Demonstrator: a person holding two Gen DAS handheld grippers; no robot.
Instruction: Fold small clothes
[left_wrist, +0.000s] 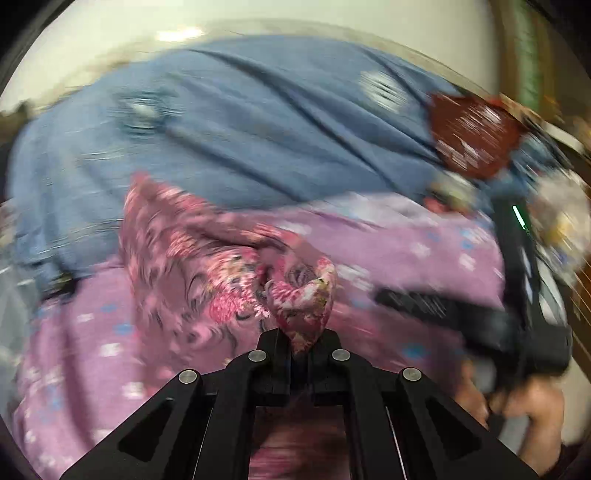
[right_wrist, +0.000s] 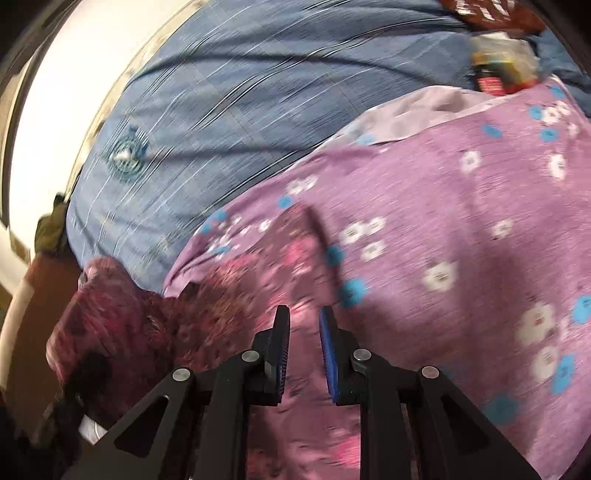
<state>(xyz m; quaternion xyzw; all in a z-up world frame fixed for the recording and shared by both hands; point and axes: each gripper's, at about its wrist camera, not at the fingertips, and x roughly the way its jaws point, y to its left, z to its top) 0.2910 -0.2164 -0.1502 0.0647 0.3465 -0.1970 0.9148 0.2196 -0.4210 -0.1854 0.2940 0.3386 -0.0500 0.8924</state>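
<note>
Blue bedspread (left_wrist: 236, 122) fills the upper part of both views, creased, with pale streaks; everything smeared by motion blur

Over its near side lies a lilac sheet (right_wrist: 461, 229) printed with white and blue flowers; one edge is turned back, showing a paler underside, near the top of the right wrist view

On the lilac sheet sits the small garment, a pink floral cloth (left_wrist: 192, 266), crumpled and bunched rather than flat. One part trails off leftward toward the blue bedspread, one part is gathered into a lump at the near edge

Left gripper (left_wrist: 301, 345): jaws clenched on a fold of the pink floral cloth, the lump of fabric bulging out just above the black fingers

Right gripper (right_wrist: 304, 350): jaws stand a little apart, blue ribbed pads facing each other, nothing pinched between them that shows; pink floral cloth lies directly beneath and beyond the tips. Whether the tips touch it, cannot tell

In the left wrist view the right gripper shows as a black body at the right edge, with a green light, and a bare hand (left_wrist: 532, 410) under it

Dark red patterned item (left_wrist: 472, 136) at far right on the blue bedspread, too blurred to name
</note>
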